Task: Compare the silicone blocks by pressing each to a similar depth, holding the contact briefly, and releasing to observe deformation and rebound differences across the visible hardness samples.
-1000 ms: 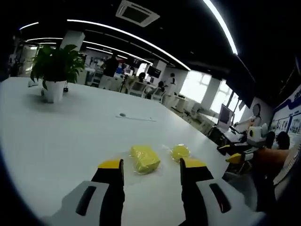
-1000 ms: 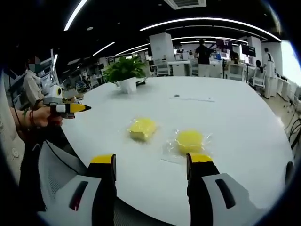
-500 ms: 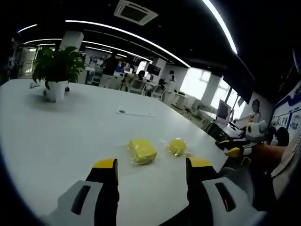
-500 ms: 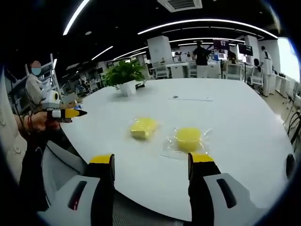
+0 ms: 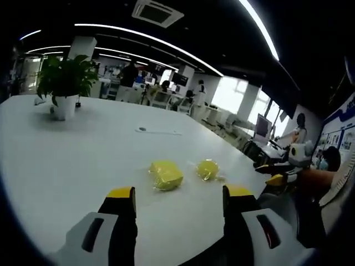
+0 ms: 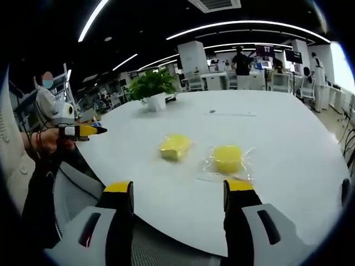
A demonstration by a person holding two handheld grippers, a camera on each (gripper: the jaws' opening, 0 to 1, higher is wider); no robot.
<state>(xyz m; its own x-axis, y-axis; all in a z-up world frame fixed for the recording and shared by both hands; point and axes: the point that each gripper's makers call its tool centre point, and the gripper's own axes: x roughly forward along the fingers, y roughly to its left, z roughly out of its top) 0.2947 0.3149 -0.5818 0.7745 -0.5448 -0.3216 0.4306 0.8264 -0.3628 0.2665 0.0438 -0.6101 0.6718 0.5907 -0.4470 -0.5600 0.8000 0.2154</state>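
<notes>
The right claw (image 6: pixel 178 189) hangs wide apart before two yellow silicone blocks (image 6: pixel 175 146) (image 6: pixel 228 157) on the white table (image 6: pixel 288 138).

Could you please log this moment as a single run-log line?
phase: approach | left tool: open, empty | right tool: open, empty | rectangular yellow silicone block, round yellow silicone block: untouched on white table

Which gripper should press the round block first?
Probably right. The right gripper hangs open with the round block just beyond one jaw; the left gripper faces the square block instead.
</notes>
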